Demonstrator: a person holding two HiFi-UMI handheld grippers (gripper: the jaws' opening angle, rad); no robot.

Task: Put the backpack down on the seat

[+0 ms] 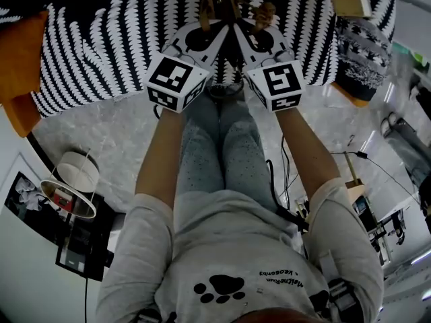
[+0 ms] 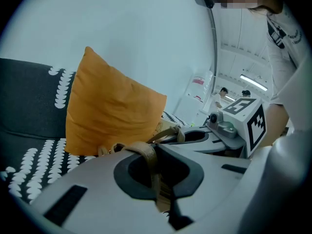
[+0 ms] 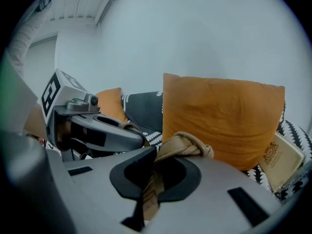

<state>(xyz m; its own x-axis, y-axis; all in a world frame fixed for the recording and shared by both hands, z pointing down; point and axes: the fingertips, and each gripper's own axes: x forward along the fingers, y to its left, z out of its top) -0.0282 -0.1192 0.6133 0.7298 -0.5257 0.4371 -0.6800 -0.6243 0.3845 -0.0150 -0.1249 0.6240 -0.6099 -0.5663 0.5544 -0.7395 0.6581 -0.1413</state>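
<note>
Left gripper [image 2: 153,160]: jaws clamped shut on a tan backpack strap [image 2: 146,152], which runs down through the pad cutout.
Right gripper [image 3: 156,172]: closed on a second strap [image 3: 187,143], knotted at the jaw tips.
Backpack: only its straps show, over the patterned sofa seat [image 1: 101,39]; body not made out.
Behind: orange cushion [image 3: 222,116].

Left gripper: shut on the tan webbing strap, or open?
Shut on it: the left gripper has its jaws together, pinching the tan webbing strap between them.
</note>
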